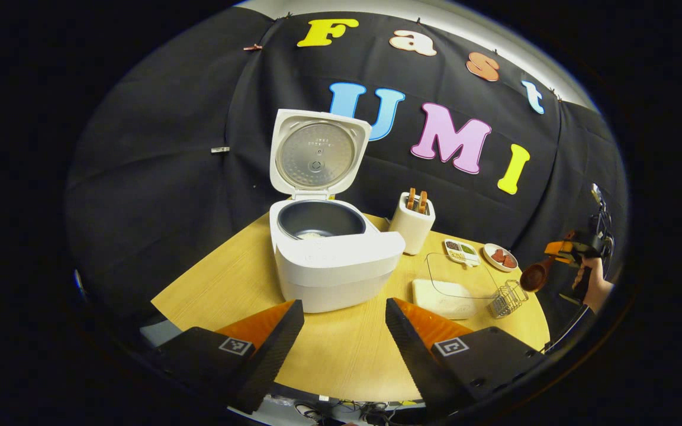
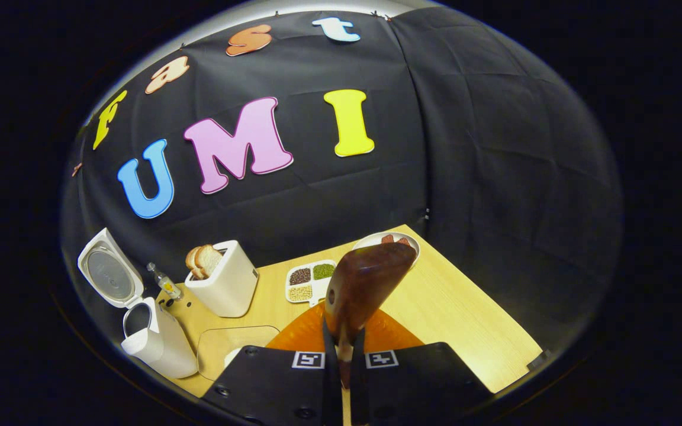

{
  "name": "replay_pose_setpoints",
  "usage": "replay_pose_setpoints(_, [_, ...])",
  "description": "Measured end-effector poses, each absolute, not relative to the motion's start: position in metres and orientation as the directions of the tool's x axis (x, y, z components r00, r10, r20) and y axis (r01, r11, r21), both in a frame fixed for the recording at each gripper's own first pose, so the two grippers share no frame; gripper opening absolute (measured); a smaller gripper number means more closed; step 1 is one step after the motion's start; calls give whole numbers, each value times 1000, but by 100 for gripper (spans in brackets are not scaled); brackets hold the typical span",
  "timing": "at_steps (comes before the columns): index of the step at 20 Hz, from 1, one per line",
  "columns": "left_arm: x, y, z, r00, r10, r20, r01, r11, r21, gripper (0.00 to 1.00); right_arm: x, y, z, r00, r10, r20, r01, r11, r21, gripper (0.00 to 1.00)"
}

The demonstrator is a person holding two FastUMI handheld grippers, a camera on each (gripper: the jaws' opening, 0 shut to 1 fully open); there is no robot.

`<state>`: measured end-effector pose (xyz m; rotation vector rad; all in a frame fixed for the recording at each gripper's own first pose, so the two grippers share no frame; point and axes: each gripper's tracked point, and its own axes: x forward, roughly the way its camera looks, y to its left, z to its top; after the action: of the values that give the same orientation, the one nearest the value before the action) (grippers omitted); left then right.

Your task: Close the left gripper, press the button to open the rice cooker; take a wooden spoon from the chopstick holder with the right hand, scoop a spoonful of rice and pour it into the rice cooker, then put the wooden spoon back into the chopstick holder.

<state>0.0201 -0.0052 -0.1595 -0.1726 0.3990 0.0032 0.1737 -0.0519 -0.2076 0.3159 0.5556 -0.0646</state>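
1. Two grippers are at work over a wooden table (image 1: 341, 355). The left gripper (image 1: 344, 331) hangs in front of the rice cooker (image 1: 335, 266), its jaws spread wide with only bare table between them.
2. The rice cooker stands at the left of the table with its lid (image 1: 317, 155) swung upright. The dark inner pot (image 1: 320, 219) is open and shows a small pale patch of rice at the bottom, so the button press looks done.
3. Just right of the cooker stands a white holder (image 1: 412, 222) with wooden pieces poking out of its top. It is judged to be the place where the spoon returns.
4. Further right lie a clear-lidded container of rice (image 1: 444, 296), a small wire basket (image 1: 507, 299), a divided dish of grains (image 1: 461, 251) and a small plate (image 1: 499, 257).
5. At the far right, the right gripper (image 2: 346, 349) has its jaws pinching the handle of the wooden spoon (image 2: 367, 281), bowl forward, held up off the table's right side.
6. The spoon looks light, stiff and smooth, hardly fragile. Its thin handle could twist in a pinch, so a firm hold near mid-handle seems wise.
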Motion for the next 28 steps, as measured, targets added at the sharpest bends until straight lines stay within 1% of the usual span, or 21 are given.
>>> replay_pose_setpoints(3, [22, 5, -164, 922, -52, -383, -20, 983, -180, 96, 169, -22, -190, 859, 58, -509, 114, 947, 301, 10])
replay_pose_setpoints(5, [24, 14, -163, 924, -47, -378, -27, 982, -188, 96, 171, 2, -185, 861, 96, -500, 77, 946, 315, 10])
replay_pose_setpoints(12, [29, 25, -167, 920, -41, -389, -43, 978, -203, 96, 190, 86, -196, 855, 218, -471, -68, 947, 315, 10])
replay_pose_setpoints(15, [31, 25, -180, 908, -26, -418, -70, 975, -212, 96, 195, 114, -225, 837, 257, -483, -143, 955, 261, 10])
replay_pose_setpoints(17, [31, 23, -191, 897, -20, -442, -87, 971, -222, 96, 202, 124, -245, 828, 270, -492, -169, 956, 241, 10])
replay_pose_setpoints(19, [31, 20, -203, 886, -13, -463, -104, 969, -226, 96, 211, 127, -259, 838, 269, -475, -181, 958, 223, 10])
replay_pose_setpoints(20, [30, 19, -209, 878, -8, -478, -111, 969, -220, 96, 214, 128, -267, 838, 269, -475, -188, 959, 212, 5])
replay_pose_setpoints(21, [30, 15, -218, 870, -11, -492, -110, 970, -215, 96, 216, 129, -276, 835, 268, -481, -194, 961, 198, 10])
replay_pose_setpoints(26, [38, -1, -241, 844, -34, -536, -91, 974, -206, 96, 215, 134, -321, 822, 245, -514, -184, 969, 167, 10])
replay_pose_setpoints(27, [43, -4, -240, 844, -40, -534, -86, 974, -208, 98, 213, 138, -327, 819, 248, -518, -187, 968, 167, 10])
replay_pose_setpoints(28, [47, -8, -238, 847, -46, -530, -78, 975, -210, 96, 207, 146, -332, 809, 262, -526, -197, 964, 178, 11])
